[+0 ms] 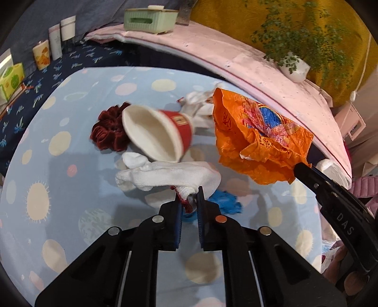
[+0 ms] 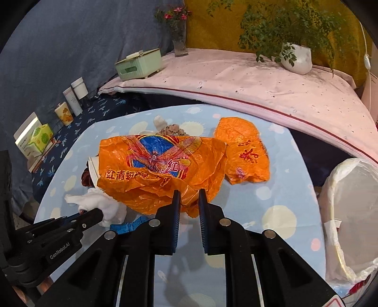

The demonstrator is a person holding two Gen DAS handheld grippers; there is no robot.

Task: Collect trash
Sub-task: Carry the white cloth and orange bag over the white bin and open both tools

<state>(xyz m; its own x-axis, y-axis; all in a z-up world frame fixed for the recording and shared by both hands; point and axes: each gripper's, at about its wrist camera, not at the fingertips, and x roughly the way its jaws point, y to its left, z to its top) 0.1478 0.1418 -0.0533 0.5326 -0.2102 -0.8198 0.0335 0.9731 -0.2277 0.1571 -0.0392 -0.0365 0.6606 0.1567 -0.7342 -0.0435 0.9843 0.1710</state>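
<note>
Left gripper (image 1: 190,197) pinches white glove (image 1: 170,176) (red cup (image 1: 163,134) behind).

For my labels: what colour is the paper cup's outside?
Red, white inside; the paper cup shows best in the left wrist view.

Both wrist cameras are looking steeply down, close over the dotted blue tablecloth (image 1: 70,189), sharing the orange plastic bag (image 2: 160,165) and green tissue box (image 1: 148,20).
</note>
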